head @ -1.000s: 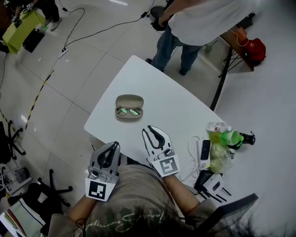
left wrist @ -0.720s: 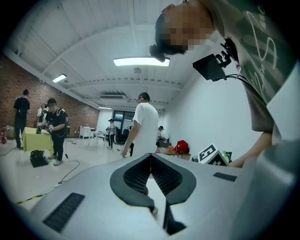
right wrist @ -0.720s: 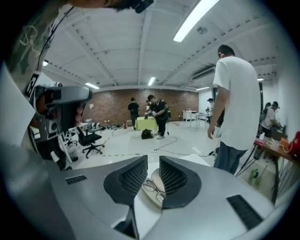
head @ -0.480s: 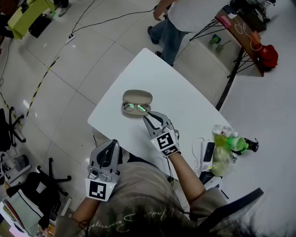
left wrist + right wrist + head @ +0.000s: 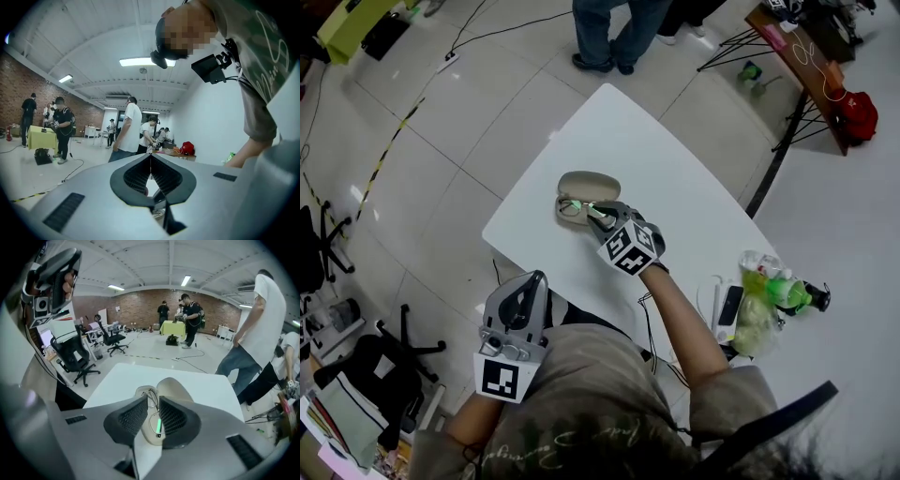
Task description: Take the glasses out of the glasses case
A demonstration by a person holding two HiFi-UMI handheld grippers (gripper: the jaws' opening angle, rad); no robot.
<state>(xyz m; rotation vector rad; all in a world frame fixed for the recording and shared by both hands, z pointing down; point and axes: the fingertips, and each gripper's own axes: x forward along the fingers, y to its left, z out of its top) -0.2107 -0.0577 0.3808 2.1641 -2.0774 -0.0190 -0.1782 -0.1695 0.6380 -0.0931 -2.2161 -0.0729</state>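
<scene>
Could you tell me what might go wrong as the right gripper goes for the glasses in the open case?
1. The right gripper has its jaws apart over the glasses, close to a lens; closing there could smudge it or bend the thin frame.
2. The left gripper is shut near the person's body, so nothing steadies the glasses case; it may slide or lift off the table with the glasses.
</scene>
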